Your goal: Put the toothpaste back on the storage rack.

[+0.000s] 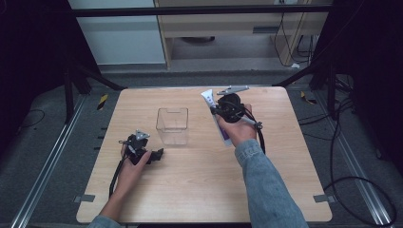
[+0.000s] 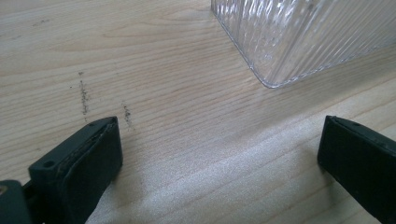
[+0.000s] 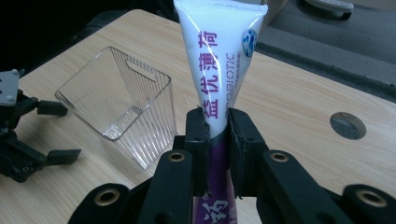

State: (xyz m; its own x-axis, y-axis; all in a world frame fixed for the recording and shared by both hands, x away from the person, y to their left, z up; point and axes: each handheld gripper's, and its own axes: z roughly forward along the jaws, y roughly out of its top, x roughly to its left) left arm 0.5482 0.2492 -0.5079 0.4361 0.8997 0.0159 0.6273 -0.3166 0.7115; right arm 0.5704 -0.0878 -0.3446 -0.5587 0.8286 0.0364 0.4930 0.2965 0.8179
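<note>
Holding the tube (image 3: pixel 219 70) pinched tight in the right gripper (image 3: pixel 218 140) up above the worktop (image 1: pixel 199 190), move it slowly over the clear box (image 1: pixel 172 126) and lower it straight in, while the left gripper (image 2: pixel 219 154) waits spread wide beside it.

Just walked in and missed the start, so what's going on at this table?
A person works at a wooden table with a handheld gripper in each hand. The right gripper is clamped on a white and purple tube with printed lettering, holding it up off the table to the right of a clear ribbed plastic container, which stands upright. The left gripper rests low near the table just left of the container, jaws wide apart and holding nothing.
</note>
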